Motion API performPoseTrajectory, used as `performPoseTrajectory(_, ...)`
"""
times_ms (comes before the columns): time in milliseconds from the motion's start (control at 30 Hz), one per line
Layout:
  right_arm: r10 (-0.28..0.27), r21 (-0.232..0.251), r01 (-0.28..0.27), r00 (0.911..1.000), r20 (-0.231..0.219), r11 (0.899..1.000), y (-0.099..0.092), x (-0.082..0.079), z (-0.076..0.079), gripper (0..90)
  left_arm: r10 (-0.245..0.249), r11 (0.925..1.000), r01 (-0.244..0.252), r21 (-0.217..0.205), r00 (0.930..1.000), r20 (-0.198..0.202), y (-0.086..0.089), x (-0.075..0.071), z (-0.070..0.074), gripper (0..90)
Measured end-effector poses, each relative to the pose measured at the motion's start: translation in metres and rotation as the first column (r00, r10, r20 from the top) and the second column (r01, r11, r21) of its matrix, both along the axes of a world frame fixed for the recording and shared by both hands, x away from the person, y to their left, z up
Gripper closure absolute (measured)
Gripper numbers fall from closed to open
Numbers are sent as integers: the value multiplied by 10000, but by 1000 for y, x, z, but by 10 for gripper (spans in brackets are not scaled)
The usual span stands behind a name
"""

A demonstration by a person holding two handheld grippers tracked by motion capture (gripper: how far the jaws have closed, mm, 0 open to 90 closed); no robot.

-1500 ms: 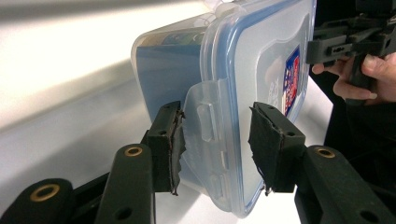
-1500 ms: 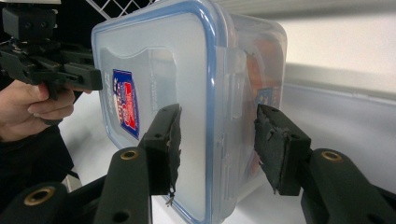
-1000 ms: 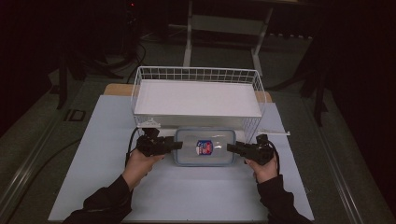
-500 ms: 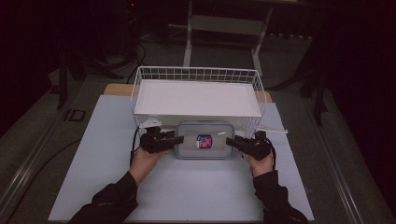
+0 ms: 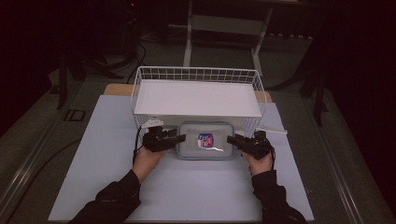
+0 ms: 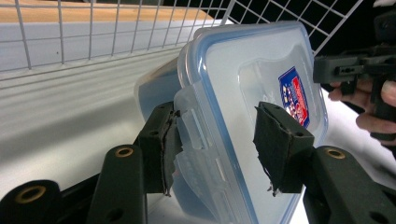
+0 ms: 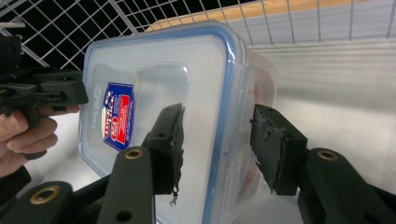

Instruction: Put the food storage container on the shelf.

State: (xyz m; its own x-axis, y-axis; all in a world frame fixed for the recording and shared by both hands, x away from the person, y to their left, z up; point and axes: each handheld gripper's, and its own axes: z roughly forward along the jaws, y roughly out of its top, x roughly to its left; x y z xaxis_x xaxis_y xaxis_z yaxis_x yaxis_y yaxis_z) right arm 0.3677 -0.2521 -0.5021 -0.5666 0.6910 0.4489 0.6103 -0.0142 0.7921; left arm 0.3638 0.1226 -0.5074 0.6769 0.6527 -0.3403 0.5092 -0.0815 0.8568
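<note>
Item: clear plastic food box point(image 5: 206, 146) with a blue-rimmed snap lid point(image 6: 261, 79) and a red-and-blue label point(image 5: 206, 140) near the lid's middle. Location: on the white sheet point(image 5: 93, 154) covering the bench point(image 5: 116, 88), just in front of the near wall of a white wire basket point(image 5: 196, 74), between the two grippers. The high view shows it lying level, long side across. Left gripper point(image 5: 180, 139): held in the person's left hand point(image 5: 147, 158), at the box's left short end. In the left gripper view its two black jaws straddle that end's latch flap, one pad point(image 6: 163, 144) against the side below the lid's edge, the other pad point(image 6: 275, 140) over the lid top; whether that upper pad presses the lid or stands just off it cannot be told. Right gripper point(image 5: 231, 139): held in the right hand point(image 5: 259, 161), at the box's right short end. In the right gripper view its jaws likewise straddle the rim, one pad point(image 7: 168, 140) over the lid, the other point(image 7: 273, 144) beside the box wall with a sliver of gap showing; a firm grip cannot be confirmed. Basket: floor lined white, its near wire wall close behind the box. Dark sleeves point(image 5: 112, 200) enter from the bottom of the high view.
</note>
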Motion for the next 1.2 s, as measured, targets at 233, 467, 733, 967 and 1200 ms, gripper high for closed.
performPoseTrajectory(233, -458, -260, 460, 9989, 77, 9986, 4, 1, 2, 484, 316, 9992, -319, 260, 9994, 129, -2, 4, 2, 458)
performPoseTrajectory(467, -893, -393, 894, 9960, 37, 9952, 9, 4, 0, 429, 856, 9937, -877, 700, 9958, 323, -4, 8, 3, 461)
performPoseTrajectory(733, -889, -655, 895, 9960, 115, 9938, 14, 3, 7, 410, 893, 9937, -909, 651, 9957, 263, -5, 4, 6, 375)
performPoseTrajectory(967, -518, -1098, 596, 9960, 723, 9922, 24, -25, 21, 382, 416, 9976, -423, 547, 9990, 136, -1, -9, 13, 259)
performPoseTrajectory(1200, 82, -1068, 24, 9951, 983, 9943, 34, -46, 30, 408, 334, 9984, -336, 463, 9994, 45, 5, -24, 12, 166)
